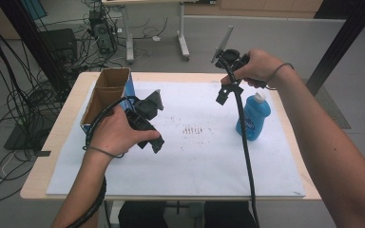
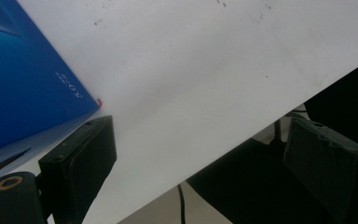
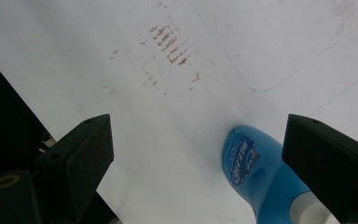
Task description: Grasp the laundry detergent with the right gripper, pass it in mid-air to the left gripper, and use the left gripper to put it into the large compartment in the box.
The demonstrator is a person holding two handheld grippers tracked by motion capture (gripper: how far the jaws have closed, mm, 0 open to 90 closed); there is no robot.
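Blue plastic bottle with white cap (image 1: 254,115) stands upright on white paper sheet (image 1: 195,156), right side of light wooden table (image 1: 38,185). Right gripper (image 1: 224,95) held above it, jaws wide, empty; bottle (image 3: 256,175) seen between them from above. Left gripper (image 1: 158,124) jaws wide, empty, just beside blue cardboard box with open top (image 1: 105,97) at table's left. Brown smudges (image 1: 192,129) mid-sheet.

From my remote station: both forearms are bare, each wrist ringed by a thin dark band. The left gripper (image 1: 148,124) and right gripper (image 1: 229,78) are matt black, with blocky rectangular jaws and small screw holes. A thick black cable (image 1: 246,156) trails from each.
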